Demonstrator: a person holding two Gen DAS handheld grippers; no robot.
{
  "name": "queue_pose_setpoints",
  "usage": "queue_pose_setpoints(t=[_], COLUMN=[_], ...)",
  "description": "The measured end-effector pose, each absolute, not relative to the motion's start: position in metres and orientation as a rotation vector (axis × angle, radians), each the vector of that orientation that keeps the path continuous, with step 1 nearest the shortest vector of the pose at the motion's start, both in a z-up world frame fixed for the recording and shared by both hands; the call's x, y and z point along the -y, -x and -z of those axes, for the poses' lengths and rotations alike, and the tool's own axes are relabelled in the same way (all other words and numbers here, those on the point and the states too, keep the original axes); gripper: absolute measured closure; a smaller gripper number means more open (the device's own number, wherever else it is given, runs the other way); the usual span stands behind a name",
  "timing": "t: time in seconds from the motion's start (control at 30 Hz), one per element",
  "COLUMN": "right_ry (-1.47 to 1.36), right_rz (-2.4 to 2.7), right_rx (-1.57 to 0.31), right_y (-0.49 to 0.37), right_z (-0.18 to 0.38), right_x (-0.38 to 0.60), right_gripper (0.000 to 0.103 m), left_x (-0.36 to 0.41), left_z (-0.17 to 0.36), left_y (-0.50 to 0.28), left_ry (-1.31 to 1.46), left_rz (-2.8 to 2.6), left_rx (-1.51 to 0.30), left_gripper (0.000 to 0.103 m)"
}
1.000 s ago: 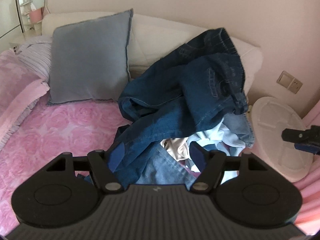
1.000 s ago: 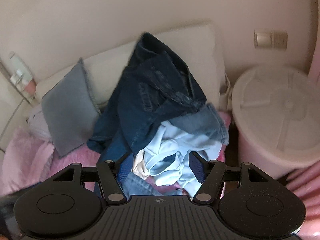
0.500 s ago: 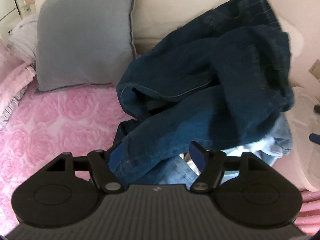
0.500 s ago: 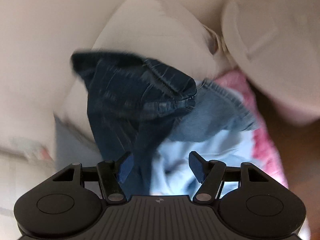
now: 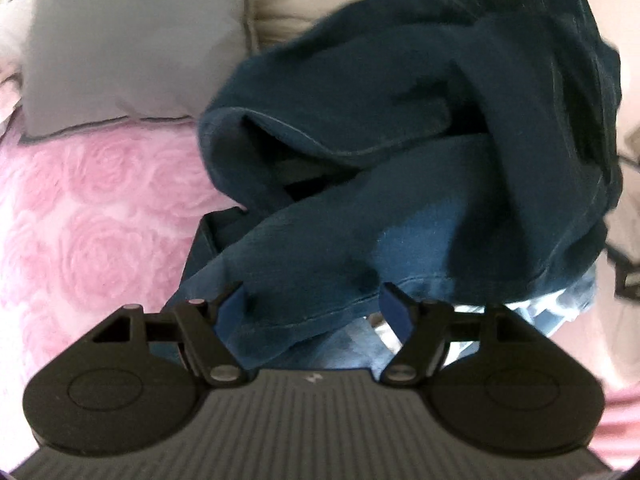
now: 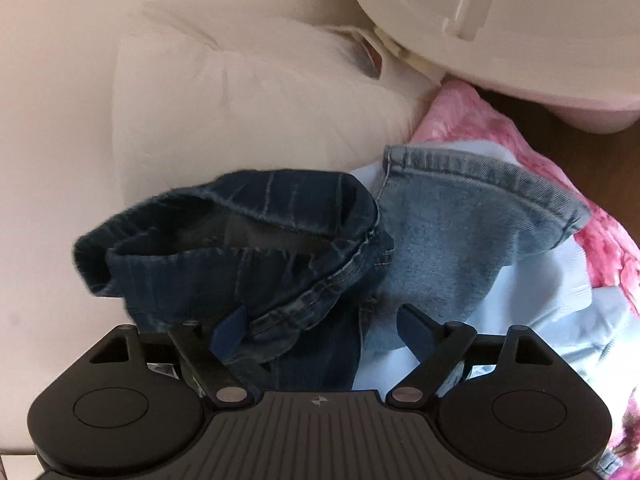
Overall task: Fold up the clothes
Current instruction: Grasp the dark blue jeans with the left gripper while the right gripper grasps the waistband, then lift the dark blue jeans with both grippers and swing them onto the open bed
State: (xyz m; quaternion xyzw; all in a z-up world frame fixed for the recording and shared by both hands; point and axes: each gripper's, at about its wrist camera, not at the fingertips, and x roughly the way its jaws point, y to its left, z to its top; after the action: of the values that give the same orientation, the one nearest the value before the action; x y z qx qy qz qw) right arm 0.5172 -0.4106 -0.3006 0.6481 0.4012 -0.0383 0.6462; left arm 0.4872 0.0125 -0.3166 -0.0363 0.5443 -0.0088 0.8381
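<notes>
1. Dark jeans: heaped on the pink rose-patterned bedspread, directly ahead of the left gripper. The visible leg runs diagonally, from low beside the left finger up toward the far right. A hemmed edge lies between the two fingers.
2. Left gripper: fingers spread wide. Denim sits in the gap; whether either pad touches it cannot be determined.
3. Right gripper: fingers spread apart. The gathered elastic waistband of the dark jeans lies ahead of and against the left finger, with its opening facing up and away from the fingers.
4. Appearance: deep indigo denim, crumpled, with pale fade lines and visible seam stitching at the waistband.
5. Light-wash jeans: a leg with a stitched hem fans out ahead of the right finger, resting on a pale blue garment.
6. Grey cushion: far left of the left gripper's fingers. Cream pillow: beyond the waistband.
7. Limits: the left wrist view is motion-blurred. The full length of the dark jeans is folded under itself and cut off at the frame edge. The round cream lid is partly out of frame.
</notes>
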Motion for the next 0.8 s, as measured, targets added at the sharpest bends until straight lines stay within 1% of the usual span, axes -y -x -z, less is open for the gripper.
queue_pose_setpoints(t=[0.1,0.13,0.17,0.2,0.27,0.3,0.37,0.47,0.63,0.73,0.8], right_ry=[-1.526,-1.543,-1.555,-1.543,-1.435,-1.379,-1.263,-1.082,-0.819,-0.717,-0.699], right_rz=[0.095,0.094,0.09,0.081,0.061,0.051,0.027,-0.019,-0.204,-0.362,-0.465], right_rx=[-0.901,-0.896,-0.888,-0.873,-0.862,-0.852,-0.831,-0.794,-0.647,-0.554,-0.527], right_y=[-0.522,-0.523,-0.523,-0.524,-0.526,-0.527,-0.526,-0.522,-0.504,-0.489,-0.474], right_z=[0.308,0.31,0.31,0.307,0.29,0.28,0.258,0.223,0.147,0.101,0.078], right_x=[0.409,0.408,0.407,0.406,0.403,0.401,0.395,0.384,0.355,0.332,0.313], right_gripper=[0.018,0.018,0.024,0.053,0.071,0.08,0.083,0.084,0.085,0.086,0.087], left_x=[-0.005,-0.004,-0.002,-0.003,-0.006,-0.009,-0.014,-0.022,-0.034,-0.055,-0.072], left_z=[0.334,0.337,0.339,0.34,0.336,0.331,0.32,0.295,0.24,0.202,0.174], left_y=[-0.491,-0.491,-0.491,-0.49,-0.488,-0.486,-0.48,-0.467,-0.429,-0.391,-0.357], left_ry=[-0.031,-0.059,-0.085,-0.09,-0.079,-0.067,-0.046,-0.018,0.001,0.055,0.086], left_rz=[0.036,0.049,0.061,0.07,0.073,0.066,0.05,0.02,-0.046,-0.132,-0.201], left_rx=[-1.176,-1.177,-1.179,-1.178,-1.163,-1.148,-1.111,-1.042,-0.914,-0.826,-0.762], left_gripper=[0.032,0.046,0.069,0.072,0.09,0.09,0.091,0.091,0.092,0.092,0.092])
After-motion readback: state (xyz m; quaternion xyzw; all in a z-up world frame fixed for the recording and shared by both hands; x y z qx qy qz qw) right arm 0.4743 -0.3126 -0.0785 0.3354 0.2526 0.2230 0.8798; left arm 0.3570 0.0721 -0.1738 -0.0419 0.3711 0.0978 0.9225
